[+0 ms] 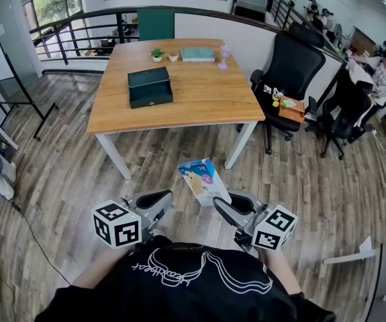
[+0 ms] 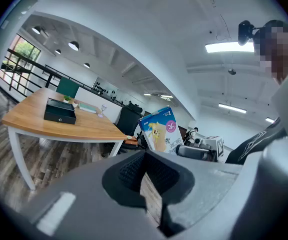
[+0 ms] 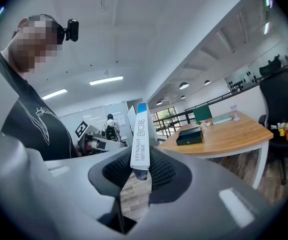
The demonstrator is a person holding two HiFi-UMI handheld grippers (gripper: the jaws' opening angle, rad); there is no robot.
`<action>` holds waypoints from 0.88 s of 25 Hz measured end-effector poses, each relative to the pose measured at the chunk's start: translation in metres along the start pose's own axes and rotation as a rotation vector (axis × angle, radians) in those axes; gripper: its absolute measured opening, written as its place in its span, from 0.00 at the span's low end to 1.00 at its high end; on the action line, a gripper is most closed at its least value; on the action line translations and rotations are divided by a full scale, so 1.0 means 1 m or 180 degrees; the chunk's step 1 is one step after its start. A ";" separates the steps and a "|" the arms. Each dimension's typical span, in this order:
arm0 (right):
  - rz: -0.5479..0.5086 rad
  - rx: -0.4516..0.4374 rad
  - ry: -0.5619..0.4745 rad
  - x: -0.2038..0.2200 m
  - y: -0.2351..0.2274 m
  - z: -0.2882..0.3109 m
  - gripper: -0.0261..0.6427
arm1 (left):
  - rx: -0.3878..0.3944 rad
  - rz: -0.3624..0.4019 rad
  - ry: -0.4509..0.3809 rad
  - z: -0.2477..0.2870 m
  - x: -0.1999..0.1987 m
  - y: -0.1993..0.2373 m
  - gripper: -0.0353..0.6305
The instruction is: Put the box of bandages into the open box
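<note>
Though gripped (right claw [image 3: 138,170]), box [image 3: 140,134] tilts

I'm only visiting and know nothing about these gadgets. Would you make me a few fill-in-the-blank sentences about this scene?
The box of bandages is clamped by the gripper on the person's ___ side.
The left gripper holds ___.
The dark box sits ___ the wooden table.
Missing words: right; nothing; on.
</note>
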State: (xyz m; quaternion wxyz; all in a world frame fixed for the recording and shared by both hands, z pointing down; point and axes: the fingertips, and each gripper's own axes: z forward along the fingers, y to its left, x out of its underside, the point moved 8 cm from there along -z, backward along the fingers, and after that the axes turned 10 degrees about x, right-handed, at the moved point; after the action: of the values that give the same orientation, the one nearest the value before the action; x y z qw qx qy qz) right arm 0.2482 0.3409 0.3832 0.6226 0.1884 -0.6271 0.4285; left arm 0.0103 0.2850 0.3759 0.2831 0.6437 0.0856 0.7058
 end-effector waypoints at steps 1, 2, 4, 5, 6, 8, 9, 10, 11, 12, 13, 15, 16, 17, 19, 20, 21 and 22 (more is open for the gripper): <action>0.0003 0.0002 -0.0013 0.000 -0.001 0.000 0.20 | 0.0003 0.0006 -0.0002 0.001 -0.001 0.000 0.05; 0.0006 0.0003 -0.0023 0.000 -0.001 0.000 0.20 | 0.0005 0.0012 -0.0003 0.001 -0.001 0.000 0.05; 0.0014 0.0001 -0.0019 0.001 -0.003 0.000 0.20 | 0.0010 0.0015 -0.0007 0.002 -0.001 0.000 0.05; 0.0024 0.0001 -0.0009 0.002 -0.005 0.002 0.20 | 0.0009 0.0012 -0.0009 0.002 0.000 0.002 0.05; 0.0039 0.0006 0.0001 0.003 -0.006 0.004 0.20 | 0.0004 0.0005 -0.0012 0.002 0.001 0.004 0.05; 0.0080 0.0026 0.0020 0.003 -0.011 0.011 0.20 | -0.0020 -0.0022 -0.0030 0.000 0.000 0.011 0.05; 0.0099 0.0034 0.0032 0.003 -0.014 0.016 0.20 | -0.0034 -0.0039 -0.0044 -0.002 -0.001 0.016 0.05; 0.0113 0.0036 0.0050 0.003 -0.017 0.021 0.20 | -0.0048 -0.0054 -0.0055 -0.003 -0.001 0.020 0.05; 0.0124 0.0033 0.0074 0.004 -0.019 0.026 0.20 | -0.0059 -0.0069 -0.0058 -0.003 -0.001 0.026 0.05; 0.0136 0.0026 0.0102 0.005 -0.021 0.033 0.20 | -0.0069 -0.0085 -0.0054 -0.004 -0.002 0.033 0.05; 0.0149 0.0019 0.0131 0.005 -0.024 0.042 0.20 | -0.0078 -0.0107 -0.0047 -0.005 -0.004 0.042 0.05; 0.0178 0.0023 0.0175 0.002 -0.031 0.062 0.20 | -0.0096 -0.0172 -0.0045 -0.006 -0.011 0.065 0.05; 0.0195 0.0032 0.0191 0.000 -0.035 0.072 0.20 | -0.0105 -0.0208 -0.0052 -0.006 -0.015 0.077 0.05; 0.0215 0.0043 0.0204 -0.001 -0.040 0.082 0.20 | -0.0111 -0.0240 -0.0059 -0.006 -0.019 0.088 0.05; 0.0257 0.0062 0.0235 -0.004 -0.050 0.102 0.20 | -0.0109 -0.0281 -0.0066 -0.004 -0.028 0.110 0.05; 0.0274 0.0070 0.0253 -0.005 -0.056 0.113 0.20 | -0.0102 -0.0295 -0.0063 -0.003 -0.032 0.121 0.05; 0.0287 0.0077 0.0271 -0.005 -0.061 0.125 0.20 | -0.0095 -0.0310 -0.0058 -0.002 -0.036 0.132 0.05; 0.0300 0.0082 0.0290 -0.007 -0.066 0.137 0.20 | -0.0093 -0.0329 -0.0051 -0.001 -0.041 0.145 0.05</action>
State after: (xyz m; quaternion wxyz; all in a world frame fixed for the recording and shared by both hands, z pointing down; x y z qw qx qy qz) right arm 0.2152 0.1958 0.4164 0.6272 0.1470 -0.6007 0.4735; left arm -0.0322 0.1446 0.4111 0.3293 0.6398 0.1062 0.6863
